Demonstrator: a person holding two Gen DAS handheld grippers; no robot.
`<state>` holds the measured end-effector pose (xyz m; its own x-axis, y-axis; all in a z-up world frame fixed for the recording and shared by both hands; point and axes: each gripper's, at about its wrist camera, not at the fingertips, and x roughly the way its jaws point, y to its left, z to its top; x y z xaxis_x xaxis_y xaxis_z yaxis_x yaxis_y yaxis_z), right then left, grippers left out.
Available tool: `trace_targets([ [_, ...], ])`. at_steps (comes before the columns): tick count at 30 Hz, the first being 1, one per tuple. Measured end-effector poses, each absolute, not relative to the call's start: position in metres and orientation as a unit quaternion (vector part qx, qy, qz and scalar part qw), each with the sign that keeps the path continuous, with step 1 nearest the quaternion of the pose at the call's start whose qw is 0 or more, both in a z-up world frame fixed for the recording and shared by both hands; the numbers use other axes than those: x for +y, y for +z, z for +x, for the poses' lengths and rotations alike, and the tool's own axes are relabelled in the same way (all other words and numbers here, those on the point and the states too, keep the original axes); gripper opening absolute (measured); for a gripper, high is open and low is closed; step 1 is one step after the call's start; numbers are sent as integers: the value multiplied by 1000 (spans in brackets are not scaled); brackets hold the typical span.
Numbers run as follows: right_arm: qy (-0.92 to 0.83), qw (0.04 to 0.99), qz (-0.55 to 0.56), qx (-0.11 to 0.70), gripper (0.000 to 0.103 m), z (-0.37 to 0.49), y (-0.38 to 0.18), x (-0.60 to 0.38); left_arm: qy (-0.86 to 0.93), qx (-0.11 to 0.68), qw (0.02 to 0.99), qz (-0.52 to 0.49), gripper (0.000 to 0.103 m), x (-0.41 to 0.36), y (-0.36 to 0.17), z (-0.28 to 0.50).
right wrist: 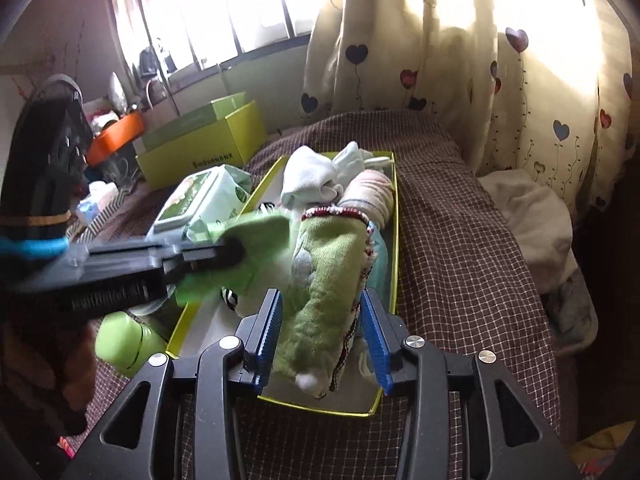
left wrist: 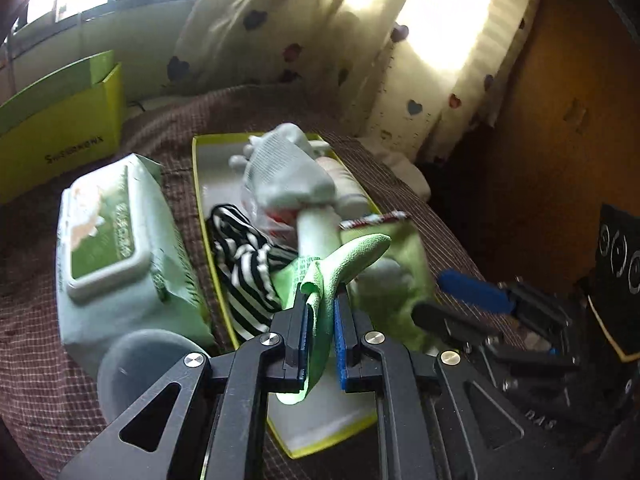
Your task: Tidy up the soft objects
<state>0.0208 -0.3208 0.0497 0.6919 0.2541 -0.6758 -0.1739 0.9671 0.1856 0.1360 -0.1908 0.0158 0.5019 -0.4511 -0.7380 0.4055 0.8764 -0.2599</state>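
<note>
- your left claw [left wrist: 322,312] pinches a green cloth [left wrist: 352,256] over the tray [right wrist: 396,240].
- your right claw [right wrist: 324,340] stands open around the green sock [right wrist: 328,276], lying in the tray.
- farther in: striped [left wrist: 244,276] and white socks [right wrist: 308,180] already packed; the wipes [left wrist: 116,248] sit outside on the bed [right wrist: 460,240].

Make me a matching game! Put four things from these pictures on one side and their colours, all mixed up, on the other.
Things:
1. curtain
2. bedspread
3. bin
4. rolled cloth in the tray

Colours:
A. black and white stripes
B. orange
C. cream with hearts
D. brown checks

Pairs: 1-C, 2-D, 3-B, 4-A
</note>
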Motion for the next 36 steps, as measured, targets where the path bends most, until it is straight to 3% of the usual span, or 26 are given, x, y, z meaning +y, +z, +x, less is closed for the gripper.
trace_targets([
  [3, 117, 920, 53, 369, 39, 19, 53, -320, -259, 430, 865, -21, 19, -192, 17, 128],
  [5, 117, 922, 52, 366, 39, 17, 56, -320, -268, 420, 867, -13, 33, -192, 20, 121],
  [6, 116, 923, 51, 363, 39, 16, 58, -320, -271, 416, 868, -11, 48, -191, 21, 119],
  [7, 114, 924, 51, 362, 39, 16, 59, -320, -277, 413, 868, -13, 55, -191, 22, 117],
  [36, 116, 927, 27, 355, 41, -36, 78, -277, -154, 356, 922, -9, 55, -117, 52, 52],
])
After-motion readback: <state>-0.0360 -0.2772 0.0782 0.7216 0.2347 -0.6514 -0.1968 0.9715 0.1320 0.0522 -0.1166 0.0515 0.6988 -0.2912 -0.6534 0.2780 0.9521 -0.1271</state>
